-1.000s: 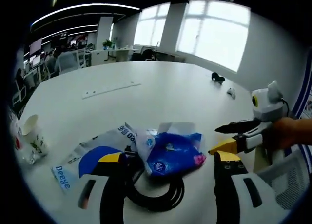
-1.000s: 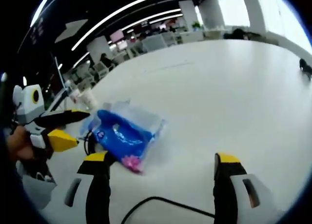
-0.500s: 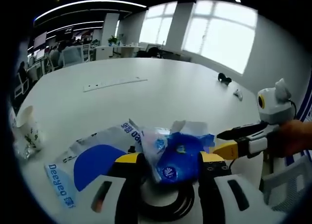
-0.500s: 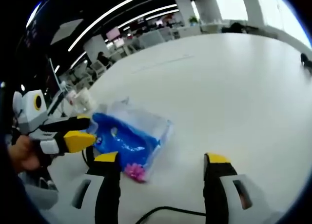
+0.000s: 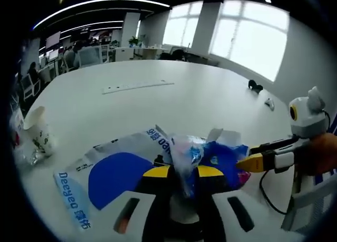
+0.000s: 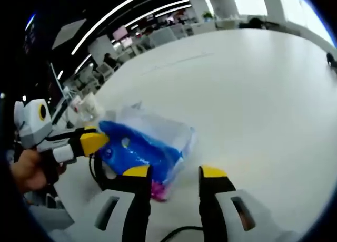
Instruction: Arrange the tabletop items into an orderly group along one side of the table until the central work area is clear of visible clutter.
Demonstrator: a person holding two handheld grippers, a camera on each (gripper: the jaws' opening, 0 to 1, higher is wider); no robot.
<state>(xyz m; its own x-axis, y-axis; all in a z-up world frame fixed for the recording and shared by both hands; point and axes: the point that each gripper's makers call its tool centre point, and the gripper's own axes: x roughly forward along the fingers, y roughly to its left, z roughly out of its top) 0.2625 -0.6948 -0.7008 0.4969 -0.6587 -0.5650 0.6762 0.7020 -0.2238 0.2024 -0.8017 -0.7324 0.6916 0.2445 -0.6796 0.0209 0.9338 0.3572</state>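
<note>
Left hand-held gripper [image 5: 183,173], jaws pinching the crumpled near end of the blue plastic pack [image 5: 218,158] on the white bench [image 5: 158,99]. Right hand-held gripper [image 6: 175,172], jaws narrowed with a gap between them, straddles the pack's opposite corner [image 6: 142,147]; its long axis runs between the two.

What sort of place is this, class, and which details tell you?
Probably an open-plan office: a big white table, desks and chairs under ceiling light strips, and tall windows.
</note>
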